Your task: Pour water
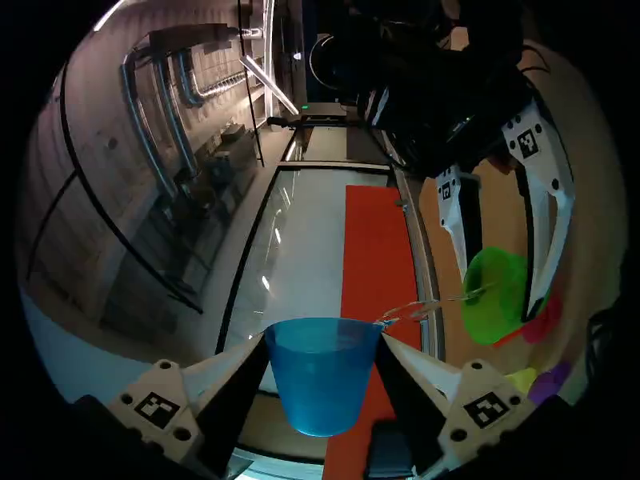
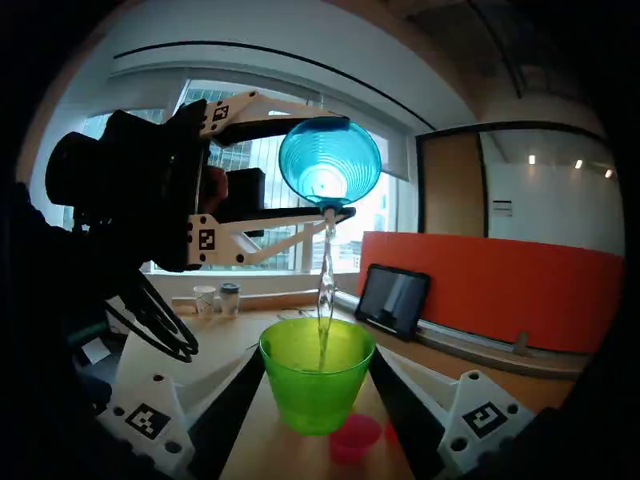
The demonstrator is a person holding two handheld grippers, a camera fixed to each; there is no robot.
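Water (image 2: pixel 326 280) falls in a thin, twisting stream from the lower edge of the blue cup (image 2: pixel 330 160) into the green cup (image 2: pixel 318 384). In the right gripper view the green cup sits at 6 o'clock, straight under the blue one at 12 o'clock. The right gripper (image 2: pixel 318 356) pinches the green cup, one finger pressed to each side of its wall, and holds it upright over the wooden table (image 2: pixel 264 448); whether its base touches the table I cannot tell. The left gripper (image 2: pixel 344 166), reaching in from 10 o'clock, clamps the blue cup between its two white fingers, tipped onto its side so that it shows as a round ringed disc. In the left gripper view the blue cup (image 1: pixel 324 372) lies at 6 o'clock, gripped on both sides. The stream leaves its rim toward the green cup (image 1: pixel 496 292) at 4 o'clock, which is held between the other gripper's fingers. A small pink cup (image 2: pixel 354 436) shows at 5 o'clock from the green cup's base. A dark tablet (image 2: pixel 392 300) leans at 3 o'clock, just before an orange partition (image 2: pixel 512 288). Two paper cups (image 2: pixel 204 298) stand near the window ledge (image 2: pixel 264 282) at 9 o'clock.
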